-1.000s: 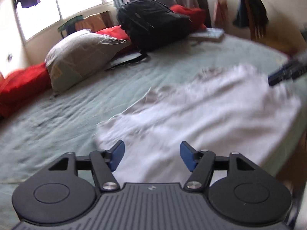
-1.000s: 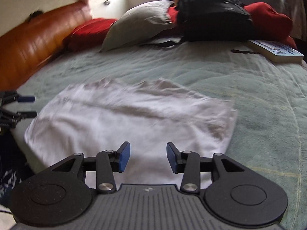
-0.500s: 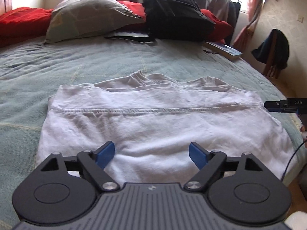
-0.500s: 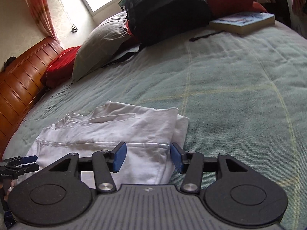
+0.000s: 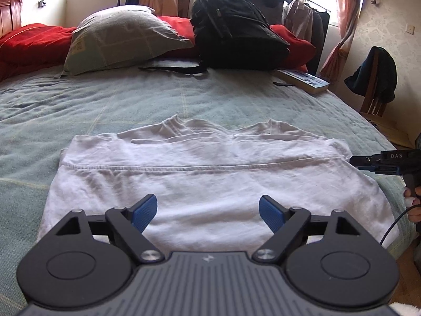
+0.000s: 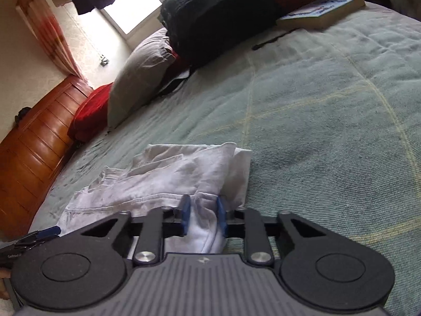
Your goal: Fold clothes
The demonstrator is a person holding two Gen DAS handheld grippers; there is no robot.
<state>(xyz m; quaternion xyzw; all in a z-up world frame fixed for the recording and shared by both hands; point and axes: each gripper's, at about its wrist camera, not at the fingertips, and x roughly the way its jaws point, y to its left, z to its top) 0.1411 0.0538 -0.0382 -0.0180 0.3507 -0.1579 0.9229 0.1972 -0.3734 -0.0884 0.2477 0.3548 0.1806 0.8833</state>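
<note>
Left wrist view: the white shirt (image 5: 210, 184) lies partly folded on the bed (image 5: 184, 97), and the left claw (image 5: 208, 210) hangs wide open over its near edge, holding nothing.

Right wrist view: the right claw (image 6: 201, 217) is closing on the shirt's right edge, cloth bunched between its pads. Next, likely, the left claw must grip too, then both fold across.

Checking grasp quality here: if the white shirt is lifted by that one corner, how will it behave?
The white shirt likely hangs floppy: it lies creased, in soft layers. Probably light, since thin fabric bunches between the closing right claw. Its folds may slide apart; the left claw holds nothing.
</note>
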